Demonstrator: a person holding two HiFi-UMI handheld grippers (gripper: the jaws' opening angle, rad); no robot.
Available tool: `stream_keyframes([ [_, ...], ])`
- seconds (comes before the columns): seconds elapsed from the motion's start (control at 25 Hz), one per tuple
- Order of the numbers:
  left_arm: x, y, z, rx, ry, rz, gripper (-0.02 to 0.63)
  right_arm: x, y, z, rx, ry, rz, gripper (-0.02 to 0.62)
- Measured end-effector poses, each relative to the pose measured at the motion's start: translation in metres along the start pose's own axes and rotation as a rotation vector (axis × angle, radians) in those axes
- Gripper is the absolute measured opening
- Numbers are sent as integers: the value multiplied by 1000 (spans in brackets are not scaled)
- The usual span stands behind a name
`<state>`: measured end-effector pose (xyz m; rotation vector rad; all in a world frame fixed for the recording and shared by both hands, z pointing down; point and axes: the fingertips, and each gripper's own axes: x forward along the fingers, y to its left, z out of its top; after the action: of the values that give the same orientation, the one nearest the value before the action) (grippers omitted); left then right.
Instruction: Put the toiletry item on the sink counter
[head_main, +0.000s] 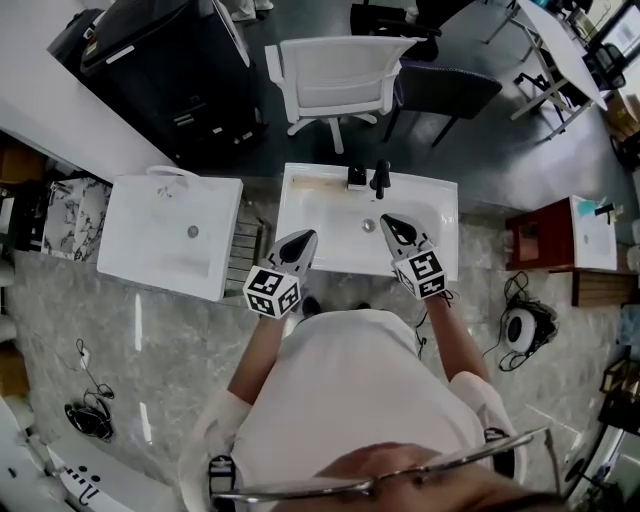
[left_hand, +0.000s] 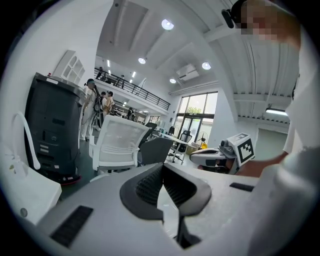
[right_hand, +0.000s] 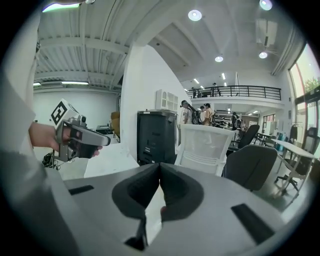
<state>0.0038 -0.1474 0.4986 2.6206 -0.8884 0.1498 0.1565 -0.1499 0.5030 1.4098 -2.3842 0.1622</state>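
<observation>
Over the white sink basin (head_main: 340, 238), left tongs (head_main: 304, 240) and right tongs (head_main: 390, 222) both pressed shut with nothing between them, dark toiletry bottle (head_main: 381, 178) upright on the tabletop (head_main: 440, 196) behind the basin, beside the faucet (head_main: 357, 178)

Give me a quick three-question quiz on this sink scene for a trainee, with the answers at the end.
1. True or false: the right gripper has something clamped between its jaws.
2. What stands beyond the sink, past the faucet? A) white chair B) ladder C) bed
3. Fill in: the left gripper has its jaws ____.
Key: 1 false; 2 A; 3 shut.
</observation>
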Motion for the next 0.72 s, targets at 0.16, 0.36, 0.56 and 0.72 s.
stream_keyframes([
  [0.16,-4,-6,8,18,-16,6,5,-18,-2,5,34,-41,-25,6],
  [0.36,-5,-11,10,28,-22,18,5,-34,-12,2,81,-62,-54,6],
  [0.56,-6,-14,11,30,-31,31,5,-39,-8,-2,57,-58,-39,5],
  [0.72,-6,-16,11,29,-38,36,5,-42,-3,1,41,-65,-31,5],
])
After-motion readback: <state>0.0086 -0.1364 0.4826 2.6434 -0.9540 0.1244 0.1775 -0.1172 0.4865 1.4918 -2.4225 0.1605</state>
